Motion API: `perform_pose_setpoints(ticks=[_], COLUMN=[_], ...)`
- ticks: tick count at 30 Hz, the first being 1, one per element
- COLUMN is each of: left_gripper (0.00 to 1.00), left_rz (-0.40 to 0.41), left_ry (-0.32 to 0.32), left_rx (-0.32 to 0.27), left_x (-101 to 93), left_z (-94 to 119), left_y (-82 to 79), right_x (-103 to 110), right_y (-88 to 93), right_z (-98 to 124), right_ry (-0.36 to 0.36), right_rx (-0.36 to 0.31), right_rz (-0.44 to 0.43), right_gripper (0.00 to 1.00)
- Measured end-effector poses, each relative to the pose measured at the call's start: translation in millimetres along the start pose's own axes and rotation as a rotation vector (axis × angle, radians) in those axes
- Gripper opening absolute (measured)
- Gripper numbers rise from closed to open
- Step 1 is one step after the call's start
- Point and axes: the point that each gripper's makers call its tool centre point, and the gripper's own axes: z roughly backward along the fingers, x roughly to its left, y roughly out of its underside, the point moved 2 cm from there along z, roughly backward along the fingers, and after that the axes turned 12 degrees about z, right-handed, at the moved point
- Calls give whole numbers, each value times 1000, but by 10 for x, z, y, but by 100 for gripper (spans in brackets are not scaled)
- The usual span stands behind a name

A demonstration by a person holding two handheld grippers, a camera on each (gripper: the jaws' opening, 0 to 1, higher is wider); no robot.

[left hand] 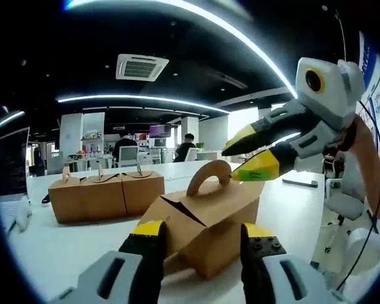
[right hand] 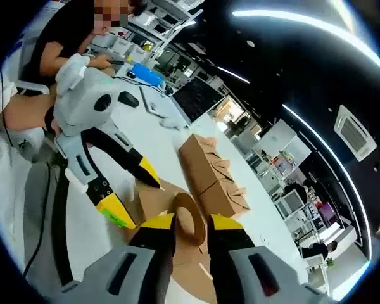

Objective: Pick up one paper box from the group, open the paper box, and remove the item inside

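Paper box (left hand: 206, 231) lies tilted on the white worktop (left hand: 69, 253); left hand-held gripper (left hand: 202, 244) straddles it, jaws apart; right hand-held gripper (right hand: 191, 233) apparently pinches its handle (right hand: 189, 218); contents hidden; grouped boxes (left hand: 104, 193) nearby.

My left claw (left hand: 204, 244): two black jaws with yellow tips, set on pale grey housings with dark slots. My right claw (right hand: 191, 235): same build, black jaws capped in yellow on grey bases. Seen from the left gripper view, the right claw has a white-grey body, and one tip carries a green patch. A thin black cable (left hand: 372, 190) trails from it. I wear a black short-sleeved top (right hand: 63, 28).
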Motion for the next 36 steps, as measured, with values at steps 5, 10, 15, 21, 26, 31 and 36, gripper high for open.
perform_pose_setpoints(ticks=[5,10,15,21,26,31,36], left_gripper=[48,48,49,48,49,53,54], left_rz=[0,-1,-5,4,-2,14,13], left_ry=[3,5,5,4,7,10,38], left_rx=[3,6,10,16,10,-62,-134], left_x=[2,3,-2,11,0,-3,-78], left_z=[6,3,-2,-16,-22,-56,-66], left_y=[1,10,14,32,26,-80,-190], right_x=[45,99,141,114,130,77,74], right_y=[9,-10,-3,65,94,-13,-73], right_z=[-27,20,-1,-80,-88,-8,15], right_ry=[-18,-30,-56,-58,-57,-48,-48], right_rx=[-1,-7,-3,5,16,-27,-46], right_rz=[-8,-15,-13,-47,-5,9,41], right_gripper=[20,19,18,3,2,2,2])
